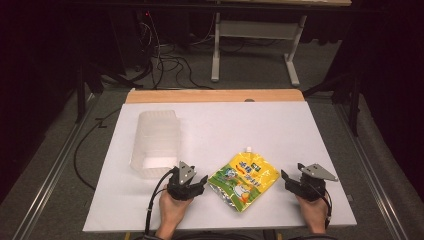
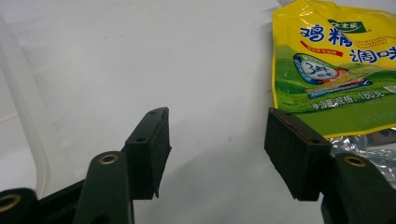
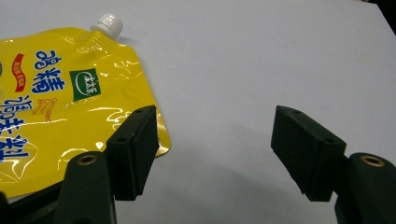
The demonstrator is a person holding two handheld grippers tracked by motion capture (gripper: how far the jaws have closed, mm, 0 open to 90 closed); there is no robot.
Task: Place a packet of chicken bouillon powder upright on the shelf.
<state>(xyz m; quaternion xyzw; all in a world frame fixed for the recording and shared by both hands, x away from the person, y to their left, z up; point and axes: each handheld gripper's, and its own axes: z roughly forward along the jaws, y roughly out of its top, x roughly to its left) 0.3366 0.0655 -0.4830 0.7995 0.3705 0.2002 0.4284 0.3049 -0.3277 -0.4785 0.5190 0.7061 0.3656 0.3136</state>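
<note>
At the bottom of the high view, two hands are seen entering the frame, each carrying a black two-jaw gripper: the left gripper (image 1: 196,181) at lower centre-left and the right gripper (image 1: 289,180) at lower right. Both are held low over the white table (image 1: 300,135). The jaws of the left gripper are spread wide with nothing between them, as is shown in the left gripper view, where only bare table surface is seen in the gap. The jaws of the right gripper are likewise spread wide and empty in the right gripper view. Between the two grippers, a yellow and green spouted seasoning pouch (image 1: 244,180) is laid flat on the table, its white cap (image 1: 248,149) pointed toward the top of the frame. The pouch is just beside the left gripper and near the right one, and is touched by neither. Farther up and to the left, a clear plastic container (image 1: 156,143) is seen lying on its side, its opening turned toward the bottom of the frame. Beyond the table's wooden far edge, a white frame stand (image 1: 255,45) and loose cables (image 1: 165,62) are seen on the grey floor.
</note>
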